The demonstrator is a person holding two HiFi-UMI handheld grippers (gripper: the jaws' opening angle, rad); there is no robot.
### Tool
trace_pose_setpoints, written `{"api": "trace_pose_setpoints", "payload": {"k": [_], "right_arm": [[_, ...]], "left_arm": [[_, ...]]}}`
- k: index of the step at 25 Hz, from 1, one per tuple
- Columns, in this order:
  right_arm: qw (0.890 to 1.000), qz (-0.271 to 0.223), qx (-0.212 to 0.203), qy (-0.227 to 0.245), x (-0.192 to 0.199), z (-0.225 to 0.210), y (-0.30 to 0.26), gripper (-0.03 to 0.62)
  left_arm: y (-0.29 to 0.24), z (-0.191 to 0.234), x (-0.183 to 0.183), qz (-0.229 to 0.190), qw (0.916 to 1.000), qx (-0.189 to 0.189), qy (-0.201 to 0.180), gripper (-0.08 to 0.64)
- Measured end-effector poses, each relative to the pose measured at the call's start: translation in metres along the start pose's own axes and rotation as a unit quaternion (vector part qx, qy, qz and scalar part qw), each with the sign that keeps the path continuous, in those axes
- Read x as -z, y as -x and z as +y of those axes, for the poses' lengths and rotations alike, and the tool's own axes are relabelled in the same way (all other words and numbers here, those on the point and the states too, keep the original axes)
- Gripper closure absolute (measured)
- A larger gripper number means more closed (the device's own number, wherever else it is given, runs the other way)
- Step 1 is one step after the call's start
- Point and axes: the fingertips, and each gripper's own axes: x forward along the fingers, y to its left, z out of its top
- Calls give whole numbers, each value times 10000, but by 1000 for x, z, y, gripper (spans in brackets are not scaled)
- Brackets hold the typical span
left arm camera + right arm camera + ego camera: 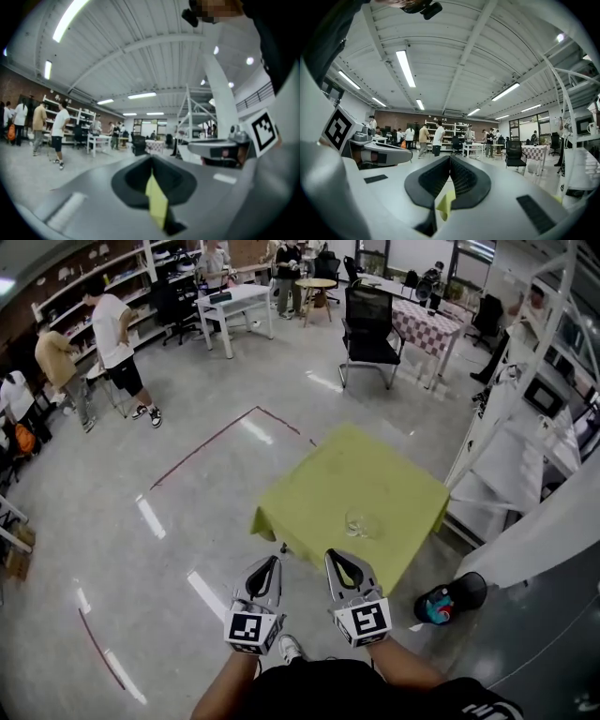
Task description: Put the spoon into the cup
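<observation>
A clear glass cup [359, 523] stands on the yellow-green table [328, 484], near its front edge. I cannot make out a spoon apart from the glass. My left gripper [276, 561] and right gripper [330, 555] hang side by side in front of the table's near corner, short of the cup. Both are shut with nothing in them. In the left gripper view the left gripper [151, 157] has its jaws pressed together, with a sliver of the yellow table [157, 201] showing below them. The right gripper [450, 157] looks the same in the right gripper view.
A white metal rack [511, 456] stands close to the table's right side. A black object with a blue and red patch [450, 598] lies on the floor at the right. A black chair [372, 324] stands beyond the table. People [117, 343] stand at far left by shelves. Red tape [225, 432] marks the floor.
</observation>
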Motion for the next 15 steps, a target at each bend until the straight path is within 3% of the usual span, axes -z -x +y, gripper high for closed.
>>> {"api": "trace_pose_setpoints", "payload": {"k": [7, 15], "right_arm": [[9993, -75, 359, -78, -9, 12, -32, 586], [9966, 97, 815, -53, 1, -6, -32, 586]], "left_arm": [[-22, 20, -5, -95, 9991, 423, -2, 548], [-43, 22, -4, -129, 9965, 821, 47, 548]]}}
